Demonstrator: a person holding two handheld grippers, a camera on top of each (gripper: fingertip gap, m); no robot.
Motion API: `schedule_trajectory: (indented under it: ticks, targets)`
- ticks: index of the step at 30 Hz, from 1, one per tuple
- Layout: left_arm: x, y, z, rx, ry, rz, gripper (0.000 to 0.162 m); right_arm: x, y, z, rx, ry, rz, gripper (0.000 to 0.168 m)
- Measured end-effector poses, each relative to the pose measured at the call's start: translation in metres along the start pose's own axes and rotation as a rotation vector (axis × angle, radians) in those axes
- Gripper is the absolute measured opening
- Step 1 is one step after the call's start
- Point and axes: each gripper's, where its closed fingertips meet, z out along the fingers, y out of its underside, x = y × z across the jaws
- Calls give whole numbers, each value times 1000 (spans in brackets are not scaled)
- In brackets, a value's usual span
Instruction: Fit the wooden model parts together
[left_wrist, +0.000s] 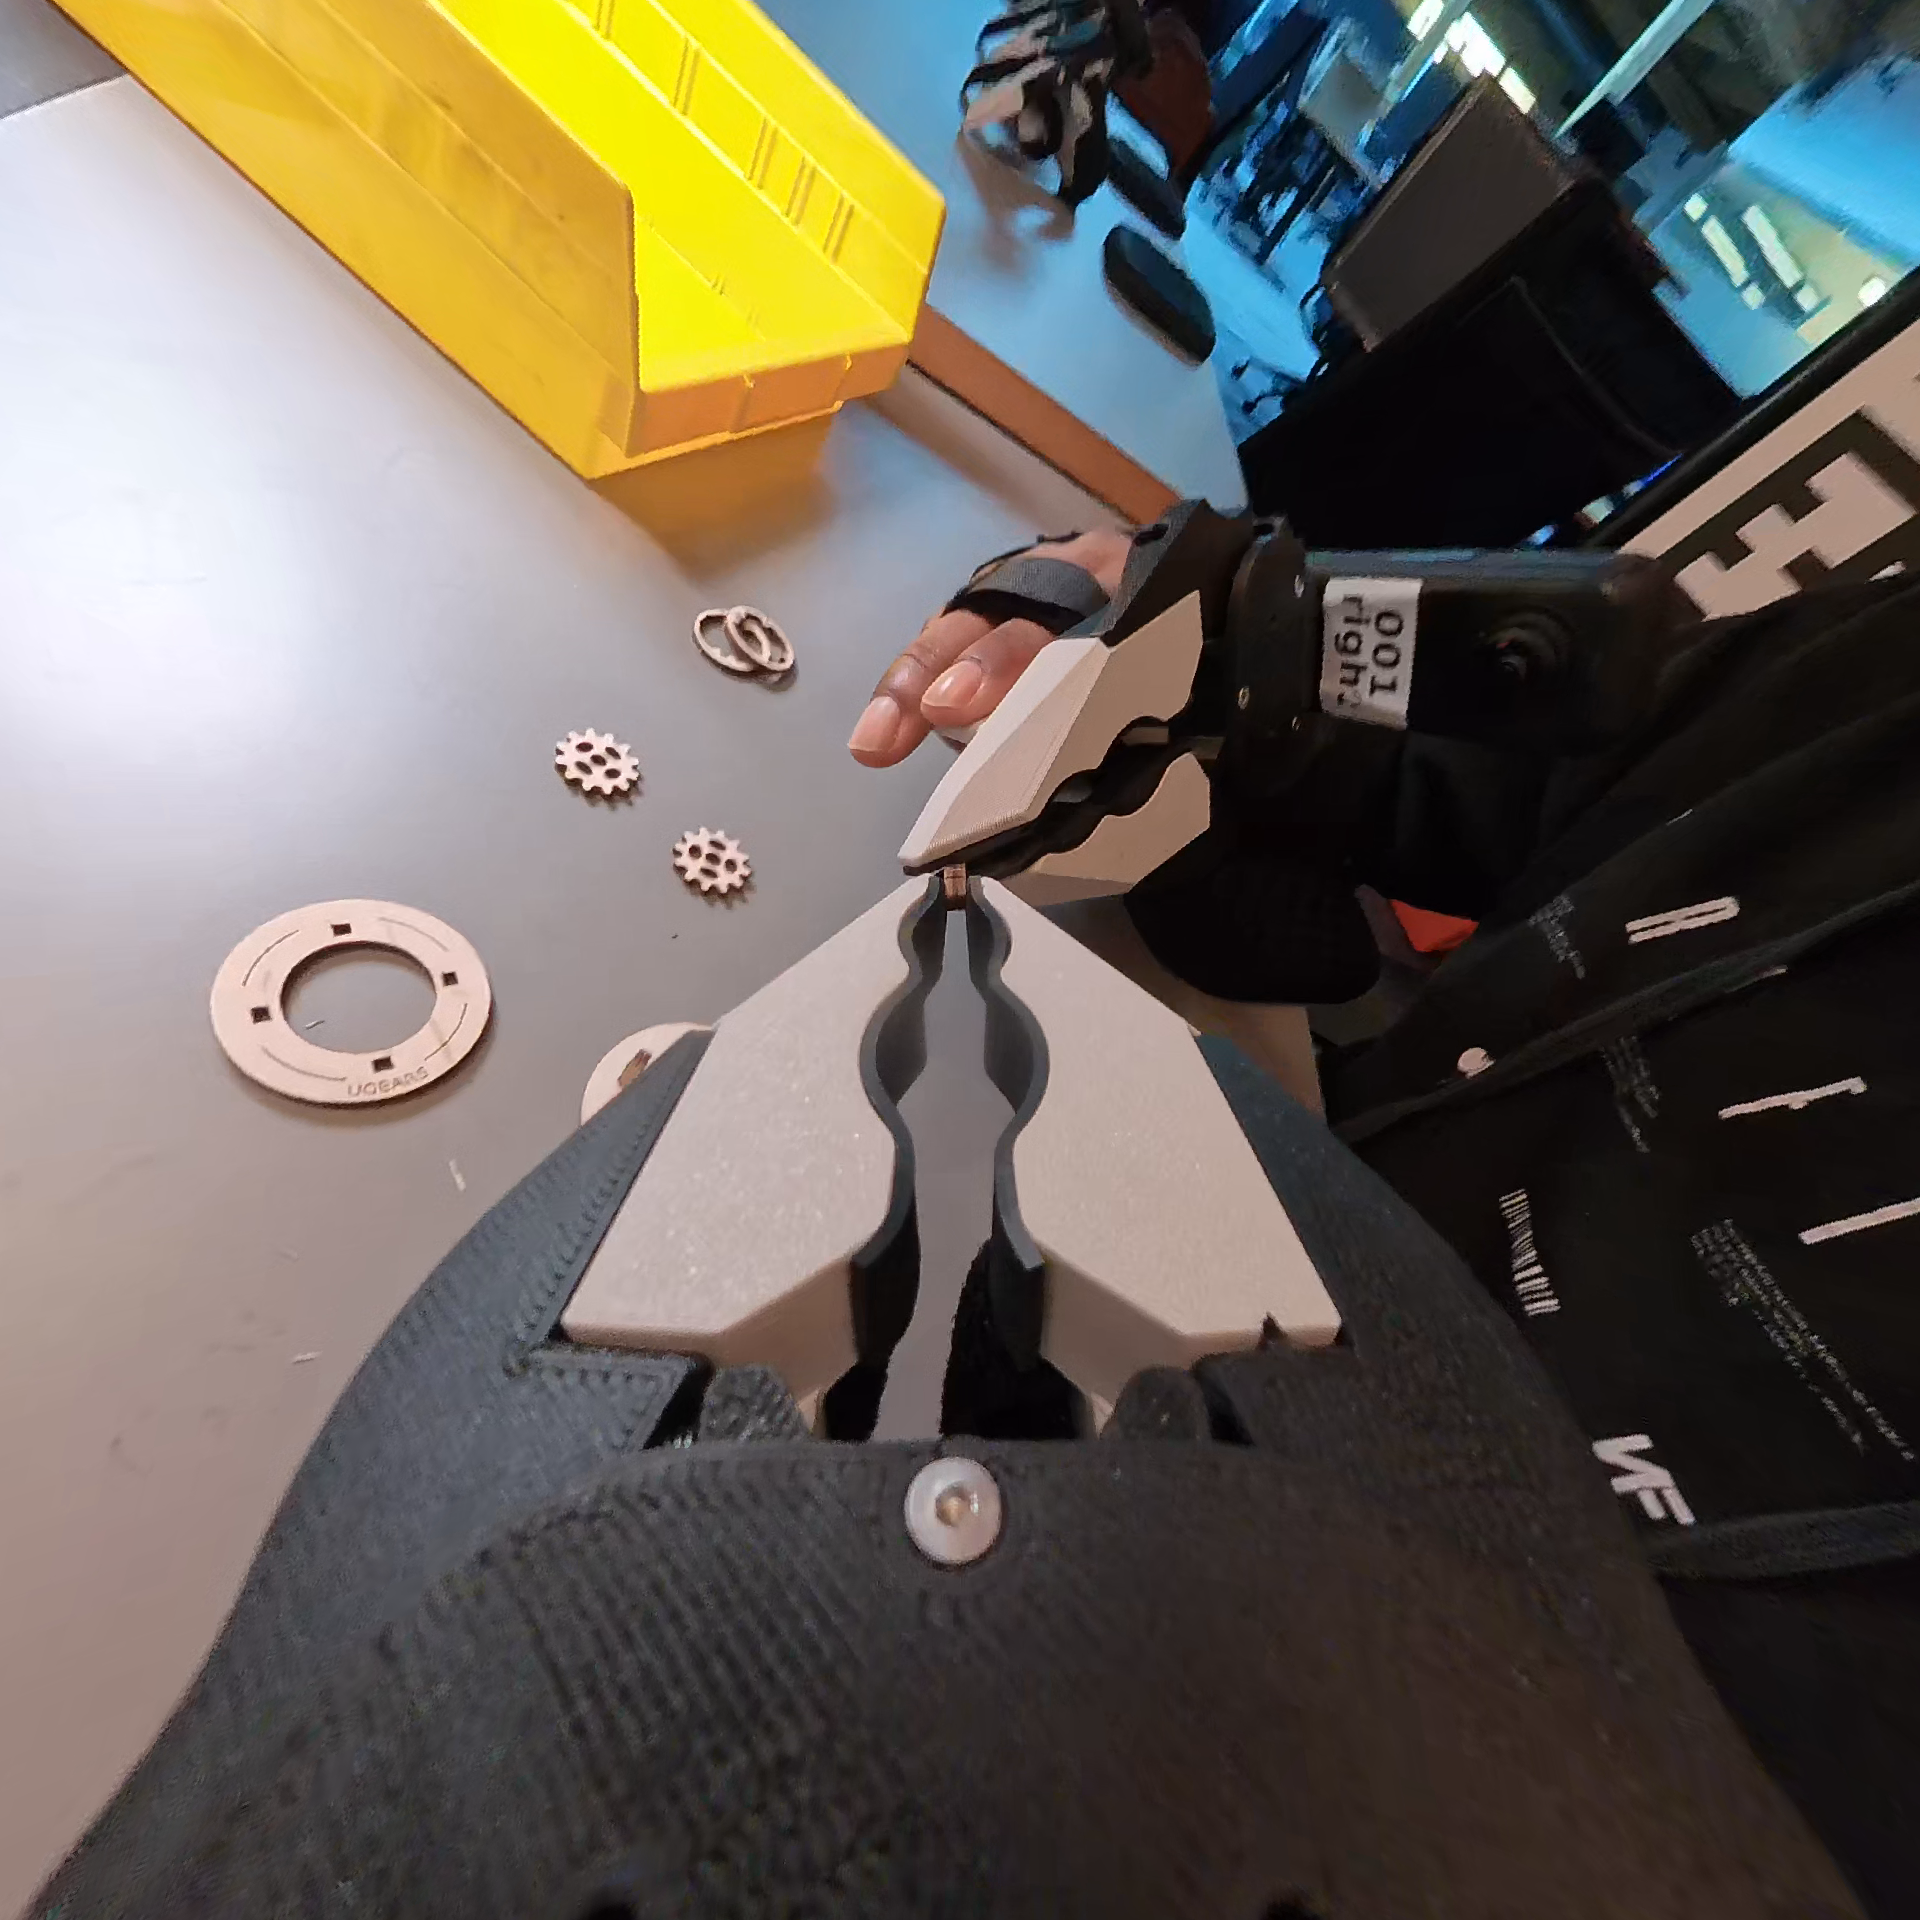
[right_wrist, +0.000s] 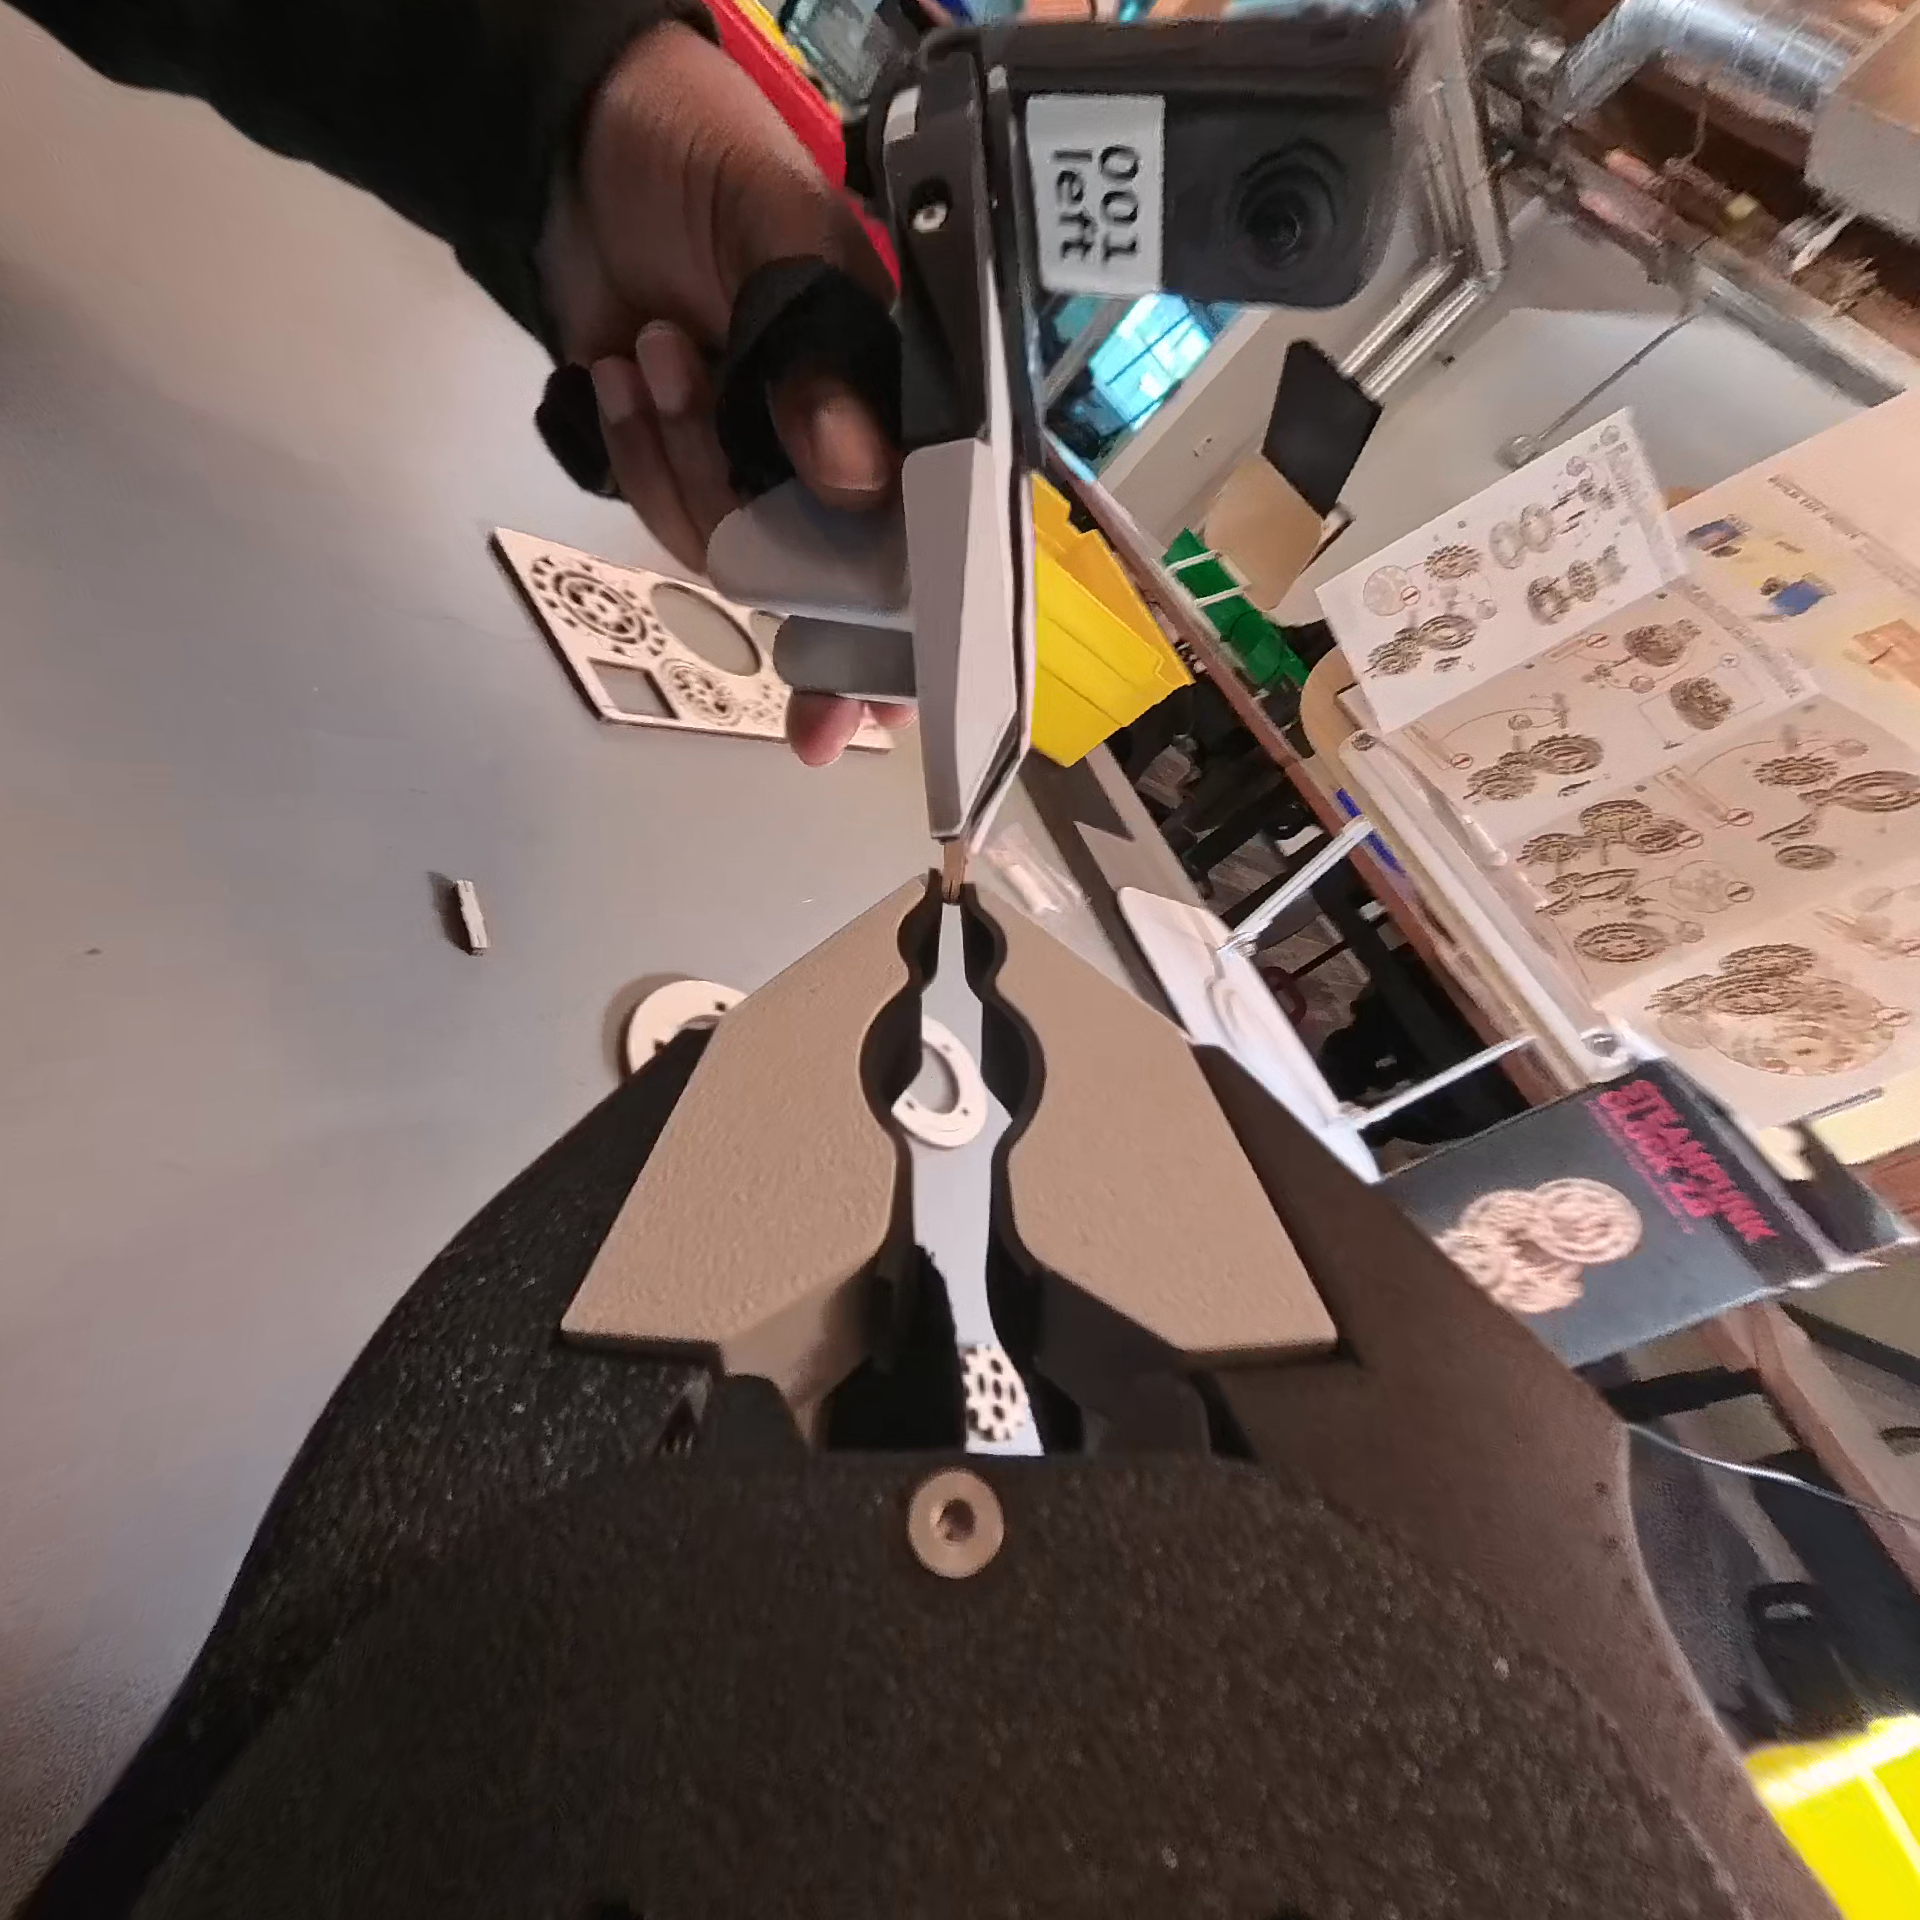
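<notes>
A tiny wooden peg (left_wrist: 955, 885) is pinched between the tips of both grippers, held in the air above the grey table (left_wrist: 156, 623). My left gripper (left_wrist: 954, 904) is shut on its near end. My right gripper (left_wrist: 961, 864) comes in from the right, shut on the other end. In the right wrist view the same peg (right_wrist: 953, 864) sits between my right gripper (right_wrist: 950, 896) and the left gripper (right_wrist: 958, 836) coming down from above. I cannot tell whether it is one piece or two. A wooden ring disc (left_wrist: 350, 1000), two small gears (left_wrist: 596, 764) (left_wrist: 712, 864) and small rings (left_wrist: 744, 641) lie on the table.
A yellow bin (left_wrist: 582, 208) stands at the far left. A cut-out wooden sheet (right_wrist: 665, 644), a small wooden block (right_wrist: 470, 914) and another disc (right_wrist: 675, 1013) lie on the table. Instruction sheets (right_wrist: 1662, 779) and a black box (right_wrist: 1621, 1226) stand beyond the table's right edge. Less than 4 cm separates the two grippers' tips.
</notes>
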Motion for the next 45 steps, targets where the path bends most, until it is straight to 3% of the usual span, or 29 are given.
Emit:
schedule_trajectory:
  ticks: [3,6,11,14,23,45]
  targets:
    - [-13,13,-4,-129,-98,64,2,-14,17,6,-77,-115,123,7]
    - [-40,33,-18,-365,-268,179,2,-36,33,9,-165,-289,312,7]
    - [-51,60,-12,-662,-279,267,2,-57,68,10,-388,-396,437,0]
    - [-58,70,-5,-769,-282,321,2,-61,71,10,-420,-428,444,0]
    - [-73,79,-1,-872,-289,379,2,-66,76,15,-449,-426,241,0]
    - [-76,84,1,-1026,-302,558,2,-66,76,15,-437,-433,245,0]
